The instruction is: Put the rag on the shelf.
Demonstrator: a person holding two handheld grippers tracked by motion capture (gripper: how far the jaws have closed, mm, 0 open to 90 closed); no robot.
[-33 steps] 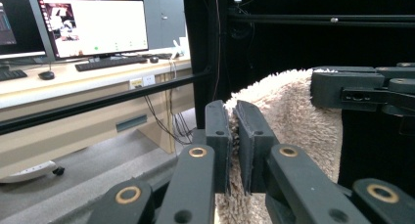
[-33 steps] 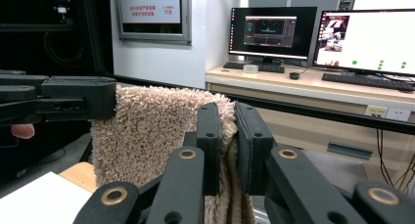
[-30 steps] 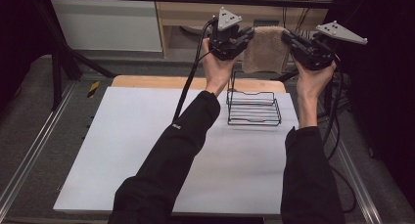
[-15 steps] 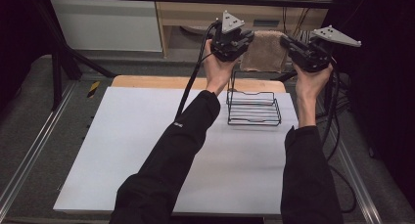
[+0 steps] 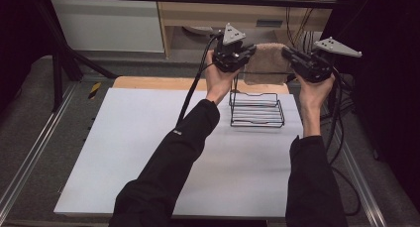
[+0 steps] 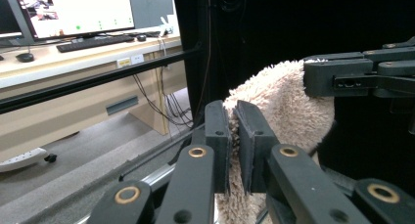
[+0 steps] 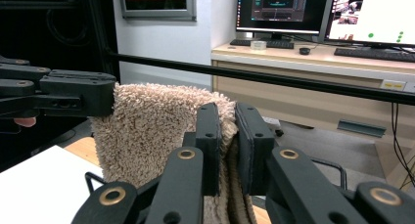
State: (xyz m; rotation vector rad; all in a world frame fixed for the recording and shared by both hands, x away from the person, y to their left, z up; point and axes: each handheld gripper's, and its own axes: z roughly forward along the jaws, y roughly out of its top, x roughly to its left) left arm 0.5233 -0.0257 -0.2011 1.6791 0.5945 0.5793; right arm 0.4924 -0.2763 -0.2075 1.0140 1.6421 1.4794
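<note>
Tan fluffy towel (image 5: 267, 63) hangs stretched in the air betw. the two grippers, above the far edge of the white surface (image 5: 148, 152) and over the black wire rack (image 5: 256, 109), not touching it. Left gripper (image 5: 247, 52) pinches the towel's left top corner; in the left gripper view its fingers (image 6: 218, 136) are pressed on the pile w/ cloth squeezed betw. them. Right gripper (image 5: 289, 53) pinches the opposite corner the same way, fingers (image 7: 209, 136) clamped on a fold. Both held at approx. the same height, towel drooping below. Rack sits near the surface's far right side, just past the person's forearms.
</note>
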